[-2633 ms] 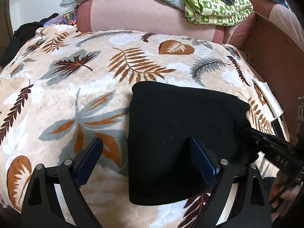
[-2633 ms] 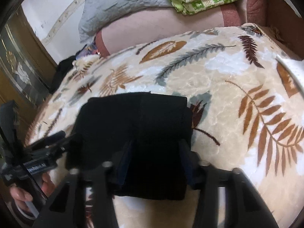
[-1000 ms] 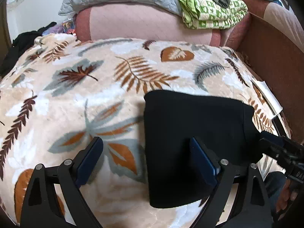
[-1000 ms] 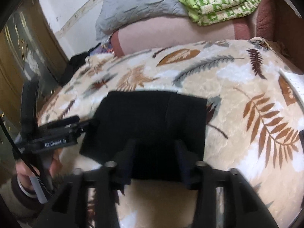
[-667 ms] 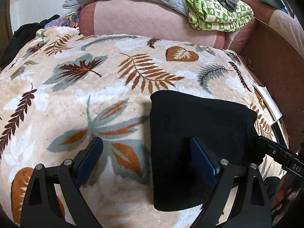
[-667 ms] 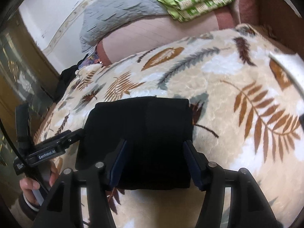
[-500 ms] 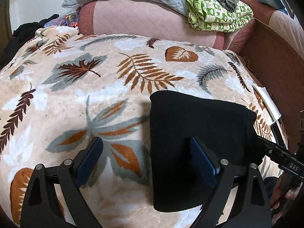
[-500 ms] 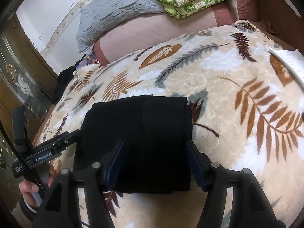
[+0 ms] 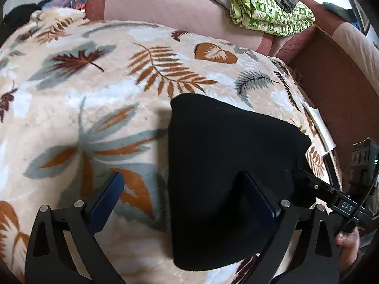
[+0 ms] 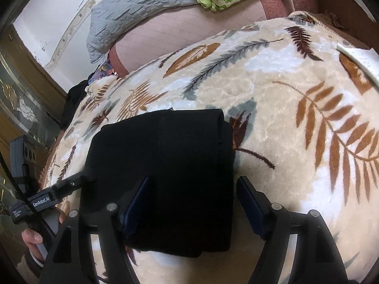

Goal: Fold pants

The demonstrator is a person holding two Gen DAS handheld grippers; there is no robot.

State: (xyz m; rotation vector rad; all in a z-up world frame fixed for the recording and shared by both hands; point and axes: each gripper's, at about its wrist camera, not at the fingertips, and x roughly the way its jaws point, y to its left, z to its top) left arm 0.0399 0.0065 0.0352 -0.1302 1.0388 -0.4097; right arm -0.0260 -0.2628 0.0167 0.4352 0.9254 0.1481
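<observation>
The black pants (image 9: 227, 165) lie folded into a compact rectangle on the leaf-patterned blanket (image 9: 94, 108). They also show in the right wrist view (image 10: 165, 165). My left gripper (image 9: 181, 184) is open over the bundle's left edge, one finger above the blanket and one above the cloth. My right gripper (image 10: 193, 190) is open over the bundle's right end, its fingers holding nothing. Each gripper shows at the edge of the other's view, at the bundle's side.
A pink bolster (image 9: 165, 2) with a grey quilt (image 10: 132, 14) and a green patterned cloth (image 9: 267, 9) lies at the bed's head. A brown bed frame (image 9: 336, 78) runs along the right. A white paper (image 10: 362, 59) lies at the blanket's right edge. Dark clothes (image 9: 21, 14) lie at the far left.
Both grippers have shifted slightly around the folded pants and stay open. The right gripper's fingers have spread wider than a second ago. The bundle has not changed shape.
</observation>
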